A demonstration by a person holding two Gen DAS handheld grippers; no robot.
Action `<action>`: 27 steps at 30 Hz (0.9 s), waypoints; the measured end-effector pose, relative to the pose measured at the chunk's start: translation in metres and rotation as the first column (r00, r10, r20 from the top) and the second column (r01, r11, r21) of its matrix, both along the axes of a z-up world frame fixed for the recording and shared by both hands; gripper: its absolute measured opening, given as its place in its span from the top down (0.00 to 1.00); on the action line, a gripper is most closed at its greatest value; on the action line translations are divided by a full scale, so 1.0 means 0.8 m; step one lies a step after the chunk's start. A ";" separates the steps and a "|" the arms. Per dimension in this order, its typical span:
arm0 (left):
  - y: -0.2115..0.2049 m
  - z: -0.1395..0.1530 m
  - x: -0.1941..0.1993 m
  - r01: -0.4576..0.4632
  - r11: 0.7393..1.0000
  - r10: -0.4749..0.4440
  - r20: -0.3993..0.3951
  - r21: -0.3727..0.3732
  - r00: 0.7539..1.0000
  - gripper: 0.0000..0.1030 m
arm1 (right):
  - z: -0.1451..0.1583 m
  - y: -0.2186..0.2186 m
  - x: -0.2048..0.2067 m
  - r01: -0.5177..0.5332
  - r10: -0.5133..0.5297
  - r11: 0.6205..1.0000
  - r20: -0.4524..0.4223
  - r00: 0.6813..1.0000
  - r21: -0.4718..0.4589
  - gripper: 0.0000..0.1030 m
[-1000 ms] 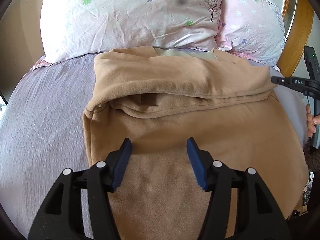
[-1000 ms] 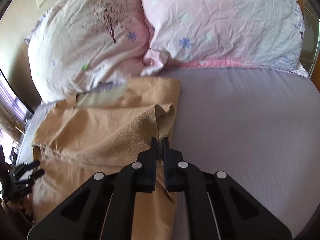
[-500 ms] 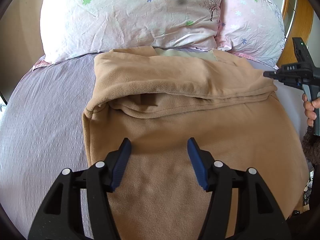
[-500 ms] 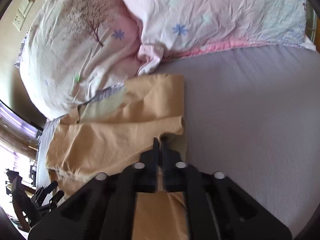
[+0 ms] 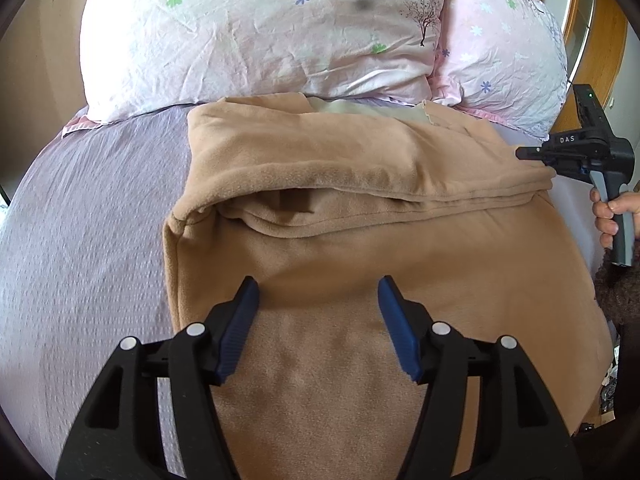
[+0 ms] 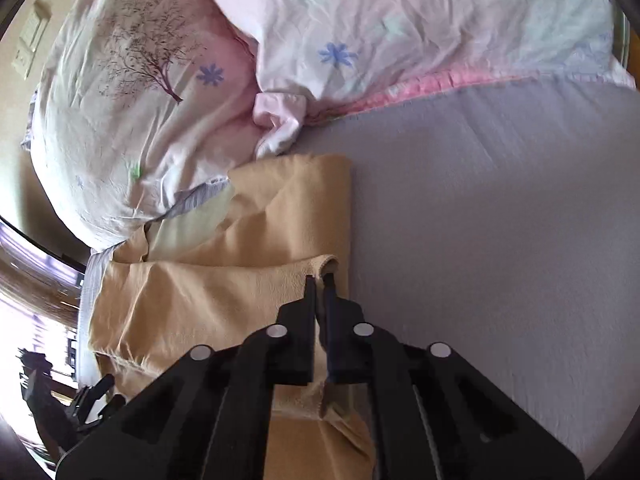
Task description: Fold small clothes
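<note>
A tan fleece garment (image 5: 360, 216) lies on the lilac bed sheet (image 5: 88, 216), its far part folded back toward me in a thick flap. My left gripper (image 5: 318, 296) is open with blue pads, empty, hovering over the garment's near part. My right gripper (image 6: 319, 280) is shut on the right corner of the folded flap (image 6: 224, 292); it also shows in the left wrist view (image 5: 524, 154) at the flap's right end, held by a hand. The garment's pale lining (image 6: 188, 224) shows near the pillows.
Two floral pillows (image 5: 260, 28) (image 6: 400, 20) lie at the head of the bed, just past the garment. A wooden headboard (image 5: 596, 40) stands at the far right. Bare sheet (image 6: 500, 220) lies right of the garment. The left gripper (image 6: 96, 396) shows dimly at the lower left.
My right gripper has kept its hold on the flap corner and has risen and rolled, drawing that edge straighter. My left gripper has barely moved.
</note>
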State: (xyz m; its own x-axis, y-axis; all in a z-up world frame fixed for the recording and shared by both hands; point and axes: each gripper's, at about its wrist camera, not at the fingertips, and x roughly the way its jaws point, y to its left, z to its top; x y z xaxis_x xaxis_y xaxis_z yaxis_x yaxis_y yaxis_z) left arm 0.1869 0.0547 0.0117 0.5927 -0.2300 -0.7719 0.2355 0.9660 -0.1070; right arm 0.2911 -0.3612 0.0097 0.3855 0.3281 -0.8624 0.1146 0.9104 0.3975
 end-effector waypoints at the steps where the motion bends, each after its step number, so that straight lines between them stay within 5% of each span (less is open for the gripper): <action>1: 0.000 0.000 0.000 0.000 1.000 0.000 -0.001 0.000 1.000 0.40 | 0.009 0.003 0.001 -0.006 0.006 1.000 0.045 0.999 -0.009 0.96; 4: -0.002 -0.001 0.001 0.002 1.000 -0.002 -0.001 0.001 1.000 0.39 | 0.030 0.007 0.010 -0.001 0.006 0.999 0.153 0.988 -0.032 0.96; 9: 0.000 -0.001 0.001 -0.001 1.000 0.001 0.000 -0.010 1.000 0.39 | 0.002 0.013 0.030 -0.025 0.030 0.986 0.023 0.999 -0.165 0.91; 13: 0.001 -0.001 0.001 -0.004 1.000 0.004 -0.001 -0.021 1.000 0.38 | 0.047 0.009 -0.009 -0.015 0.021 0.999 0.168 0.986 -0.039 0.64; 15: 0.001 -0.001 0.001 -0.005 1.000 0.005 -0.001 -0.021 1.000 0.38 | 0.046 0.018 -0.017 -0.067 0.065 0.998 0.157 0.985 0.006 0.63; 18: 0.002 0.000 0.000 -0.013 0.999 0.013 0.002 -0.031 1.000 0.39 | -0.008 0.029 -0.007 -0.093 0.093 0.996 -0.031 0.995 -0.011 0.63; 22: 0.018 0.020 -0.027 -0.028 0.996 0.030 0.015 -0.087 0.999 0.39 | 0.016 0.011 -0.032 -0.072 0.071 0.996 0.020 0.997 0.046 0.63; 23: 0.028 0.031 -0.046 -0.017 0.992 0.021 0.034 -0.124 0.999 0.39 | 0.032 0.010 -0.050 -0.096 0.092 0.993 0.052 0.994 0.070 0.59; 26: 0.059 0.053 -0.106 0.013 0.984 -0.001 0.063 -0.180 0.998 0.25 | 0.074 0.009 -0.122 -0.212 0.197 0.967 0.114 0.974 0.138 0.14; 27: 0.068 0.056 -0.125 0.020 0.981 -0.007 0.064 -0.192 0.998 0.22 | 0.085 0.009 -0.156 -0.274 0.256 0.948 0.125 0.959 0.159 0.14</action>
